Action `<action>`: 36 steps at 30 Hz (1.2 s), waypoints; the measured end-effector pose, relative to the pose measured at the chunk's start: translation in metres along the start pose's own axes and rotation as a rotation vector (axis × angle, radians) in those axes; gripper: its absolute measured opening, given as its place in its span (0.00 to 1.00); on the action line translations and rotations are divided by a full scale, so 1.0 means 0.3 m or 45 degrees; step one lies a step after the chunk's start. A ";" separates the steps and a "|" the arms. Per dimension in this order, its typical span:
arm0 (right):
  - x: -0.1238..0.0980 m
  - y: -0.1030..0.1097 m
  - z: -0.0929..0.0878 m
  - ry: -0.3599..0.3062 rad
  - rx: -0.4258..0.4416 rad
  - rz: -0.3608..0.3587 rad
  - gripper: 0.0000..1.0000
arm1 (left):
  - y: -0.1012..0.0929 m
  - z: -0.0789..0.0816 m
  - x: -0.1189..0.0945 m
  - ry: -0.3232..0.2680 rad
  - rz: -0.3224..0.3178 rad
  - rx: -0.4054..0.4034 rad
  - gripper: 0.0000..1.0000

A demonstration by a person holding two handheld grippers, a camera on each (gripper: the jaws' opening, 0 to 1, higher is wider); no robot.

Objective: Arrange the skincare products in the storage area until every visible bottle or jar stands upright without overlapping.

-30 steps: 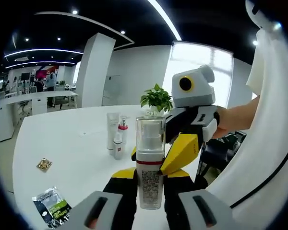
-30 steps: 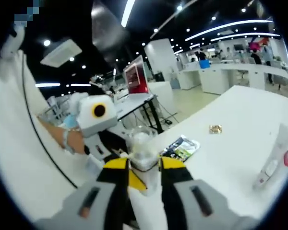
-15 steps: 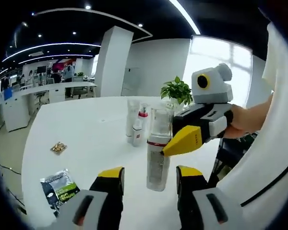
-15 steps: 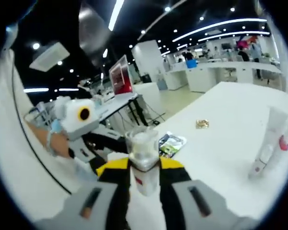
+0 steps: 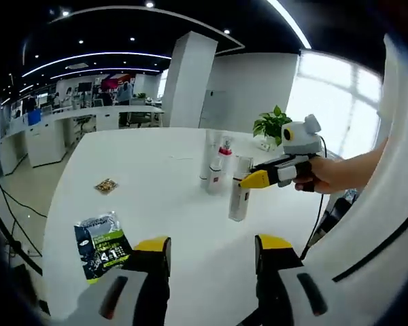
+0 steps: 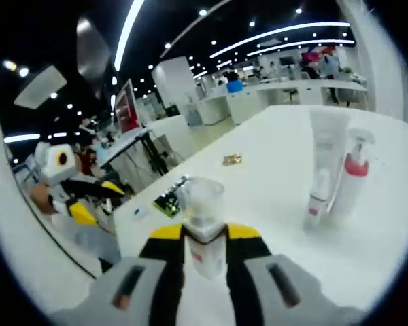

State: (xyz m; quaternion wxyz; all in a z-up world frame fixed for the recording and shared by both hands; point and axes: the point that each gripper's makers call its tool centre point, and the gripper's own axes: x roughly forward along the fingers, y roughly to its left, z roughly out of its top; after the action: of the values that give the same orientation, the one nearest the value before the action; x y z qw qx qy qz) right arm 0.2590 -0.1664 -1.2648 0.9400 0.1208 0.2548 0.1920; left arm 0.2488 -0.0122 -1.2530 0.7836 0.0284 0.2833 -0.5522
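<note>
My right gripper (image 6: 204, 234) is closed on the pump bottle (image 6: 202, 221), with its two yellow-tipped jaws pressing on the bottle's sides just under the clear cap. In the left gripper view I see the same bottle (image 5: 239, 197) standing upright on the white bench (image 5: 170, 217), and my right gripper (image 5: 248, 180) meets it at the upper part, with my hand (image 5: 323, 175) behind it. My left gripper (image 5: 211, 248) is open and holds nothing; its jaws are apart and the bottle is well apart from them, further along the bench.

Beyond the pump bottle, in the left gripper view, a white tube (image 5: 211, 159) and a bottle with red collar (image 5: 222, 165) stand upright just beside each other. In the right gripper view the same tube (image 6: 321, 170) and the red-collared bottle (image 6: 351, 178) stand to the right of the held bottle.

A green and black sachet (image 5: 100, 243) lies flat on the bench near my left jaw, and a small gold packet (image 5: 106, 185) lies further away. A potted plant (image 5: 272, 125) stands at the far edge of the bench.
</note>
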 end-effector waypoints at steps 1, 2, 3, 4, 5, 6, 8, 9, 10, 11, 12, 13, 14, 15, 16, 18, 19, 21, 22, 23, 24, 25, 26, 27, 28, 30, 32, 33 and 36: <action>0.002 -0.005 -0.006 0.007 0.010 0.007 0.20 | 0.001 0.000 0.000 -0.003 0.011 -0.010 0.50; 0.003 -0.007 -0.009 0.008 0.014 0.011 0.20 | 0.003 -0.002 0.001 -0.004 0.018 -0.016 0.50; 0.004 -0.007 -0.011 0.010 0.008 0.008 0.20 | 0.009 -0.002 0.001 -0.008 0.033 -0.019 0.50; 0.006 -0.009 -0.014 0.017 -0.007 0.003 0.20 | 0.017 -0.001 0.002 -0.014 0.049 -0.022 0.50; 0.007 -0.012 -0.015 0.024 -0.034 -0.011 0.20 | 0.032 0.011 0.004 -0.056 0.065 -0.063 0.50; 0.006 -0.014 -0.013 0.019 -0.041 -0.022 0.20 | 0.035 0.018 0.004 -0.073 0.058 -0.092 0.50; 0.001 -0.019 -0.003 -0.003 -0.030 -0.048 0.20 | 0.043 0.028 0.003 -0.073 0.027 -0.109 0.50; -0.001 -0.020 -0.001 -0.010 -0.028 -0.057 0.20 | 0.043 0.030 0.004 -0.070 0.018 -0.109 0.50; -0.002 -0.022 0.000 -0.013 -0.027 -0.060 0.20 | 0.043 0.030 0.004 -0.069 0.014 -0.110 0.50; -0.003 -0.023 0.001 -0.017 -0.027 -0.064 0.20 | 0.043 0.031 0.004 -0.068 0.011 -0.110 0.50; -0.009 -0.027 0.003 -0.034 -0.026 -0.084 0.20 | 0.039 0.037 0.003 -0.061 -0.021 -0.109 0.50; -0.016 -0.034 -0.001 -0.050 -0.017 -0.105 0.20 | 0.043 0.037 0.003 -0.039 -0.039 -0.125 0.50; -0.022 -0.041 -0.005 -0.065 -0.009 -0.126 0.20 | 0.048 0.037 0.003 -0.017 -0.058 -0.140 0.50; -0.025 -0.043 -0.009 -0.069 -0.005 -0.130 0.20 | 0.045 0.036 0.002 -0.007 -0.073 -0.177 0.49; -0.028 -0.046 -0.014 -0.073 -0.002 -0.133 0.20 | 0.042 0.036 0.002 0.003 -0.087 -0.214 0.47; -0.055 -0.091 -0.048 -0.064 -0.011 -0.208 0.20 | 0.032 0.077 0.002 -0.061 -0.151 -0.339 0.45; -0.063 -0.102 -0.051 -0.063 -0.015 -0.222 0.20 | 0.034 0.078 0.002 -0.064 -0.146 -0.336 0.45; -0.083 -0.135 -0.056 -0.059 -0.038 -0.257 0.20 | 0.039 0.078 0.003 -0.072 -0.136 -0.331 0.45; -0.096 -0.158 -0.057 -0.057 -0.057 -0.278 0.20 | 0.039 0.060 0.017 -0.061 -0.097 -0.294 0.45; -0.108 -0.187 -0.059 -0.052 -0.073 -0.303 0.20 | 0.027 0.053 0.022 -0.057 -0.101 -0.293 0.45; -0.116 -0.212 -0.060 -0.048 -0.075 -0.321 0.20 | 0.007 0.053 0.023 -0.067 -0.138 -0.291 0.46; -0.125 -0.236 -0.062 -0.045 -0.077 -0.339 0.20 | -0.014 0.053 0.024 -0.077 -0.174 -0.289 0.47; -0.128 -0.247 -0.061 -0.047 -0.071 -0.345 0.20 | -0.024 0.055 0.023 -0.082 -0.187 -0.292 0.48; -0.135 -0.286 -0.058 -0.058 -0.065 -0.357 0.20 | -0.036 0.056 0.022 -0.082 -0.171 -0.298 0.49; -0.137 -0.304 -0.054 -0.062 -0.073 -0.367 0.21 | -0.044 0.055 0.022 -0.083 -0.164 -0.280 0.50; -0.134 -0.352 -0.042 -0.071 -0.100 -0.384 0.20 | -0.059 0.049 0.023 -0.077 -0.163 -0.277 0.50; -0.124 -0.395 -0.033 -0.071 -0.118 -0.401 0.20 | -0.068 0.042 0.025 -0.077 -0.158 -0.282 0.50; -0.117 -0.416 -0.025 -0.073 -0.131 -0.411 0.20 | -0.070 0.038 0.025 -0.079 -0.150 -0.284 0.49; -0.093 -0.445 -0.001 -0.089 -0.168 -0.400 0.20 | -0.069 0.044 0.022 -0.099 -0.143 -0.328 0.44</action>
State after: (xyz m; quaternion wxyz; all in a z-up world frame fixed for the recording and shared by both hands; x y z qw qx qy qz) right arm 0.2766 -0.2980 -1.2965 0.9726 0.0243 0.2247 0.0547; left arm 0.2376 -0.0307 -1.2395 0.7591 -0.1099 0.3223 -0.5548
